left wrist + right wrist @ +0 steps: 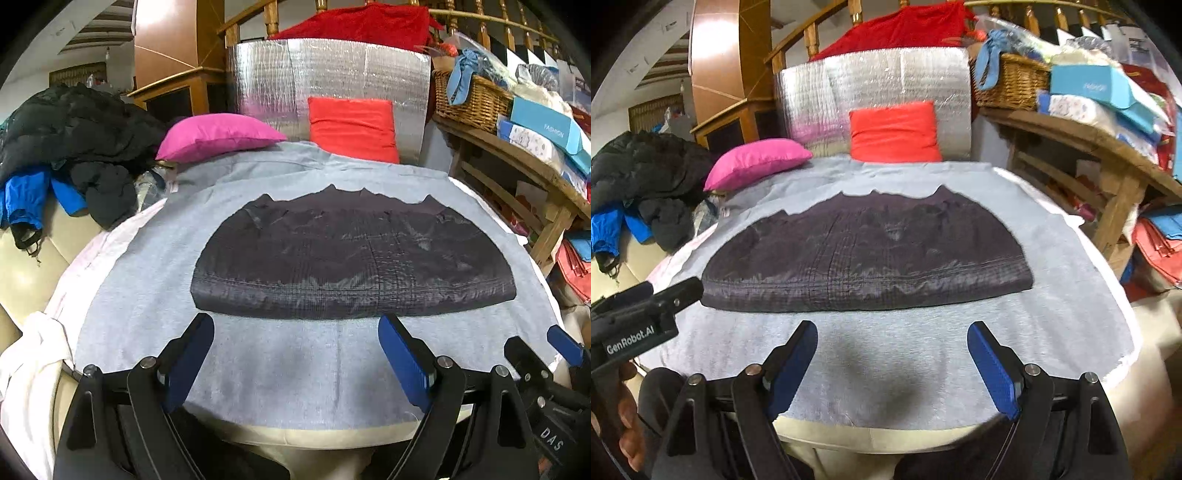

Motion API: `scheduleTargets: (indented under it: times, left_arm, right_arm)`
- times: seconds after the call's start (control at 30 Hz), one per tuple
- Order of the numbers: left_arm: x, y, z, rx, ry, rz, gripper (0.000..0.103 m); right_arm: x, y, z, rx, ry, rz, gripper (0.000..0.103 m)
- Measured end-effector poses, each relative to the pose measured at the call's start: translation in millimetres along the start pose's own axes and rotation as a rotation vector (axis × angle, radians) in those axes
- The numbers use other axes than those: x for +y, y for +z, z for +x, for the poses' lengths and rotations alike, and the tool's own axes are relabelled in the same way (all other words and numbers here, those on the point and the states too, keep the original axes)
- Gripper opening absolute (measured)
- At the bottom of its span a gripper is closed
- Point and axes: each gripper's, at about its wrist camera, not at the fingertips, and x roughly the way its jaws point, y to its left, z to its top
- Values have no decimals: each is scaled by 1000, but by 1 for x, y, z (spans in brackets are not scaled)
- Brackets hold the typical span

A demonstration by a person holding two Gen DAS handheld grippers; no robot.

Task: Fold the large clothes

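Note:
A dark quilted garment [351,258] lies flat and folded on a grey cloth [140,280] that covers the table; it also shows in the right wrist view [864,254]. My left gripper [295,332] is open and empty, held above the grey cloth just short of the garment's near edge. My right gripper [892,339] is open and empty too, above the grey cloth [1071,295] near the same edge. The right gripper shows at the right edge of the left wrist view [543,347]; the left gripper's body shows at the left of the right wrist view [646,306].
A pink cushion [218,134] and a red cushion [352,129] lie at the far end before a silver foil panel [325,77]. A pile of black and blue clothes [70,147] sits at the left. A wooden shelf with a basket [469,99] and boxes stands at the right.

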Motion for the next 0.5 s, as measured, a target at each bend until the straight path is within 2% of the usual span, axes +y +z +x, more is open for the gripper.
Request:
scheduleTargets:
  times: [0.27, 0.5]
  left_arm:
    - [0, -5, -19, -32, 8, 5, 91]
    - [-2, -7, -19, -27, 9, 0, 91]
  right_arm:
    - [4, 3, -20, -46, -19, 2, 86]
    - [6, 0, -19, -39, -25, -5, 86]
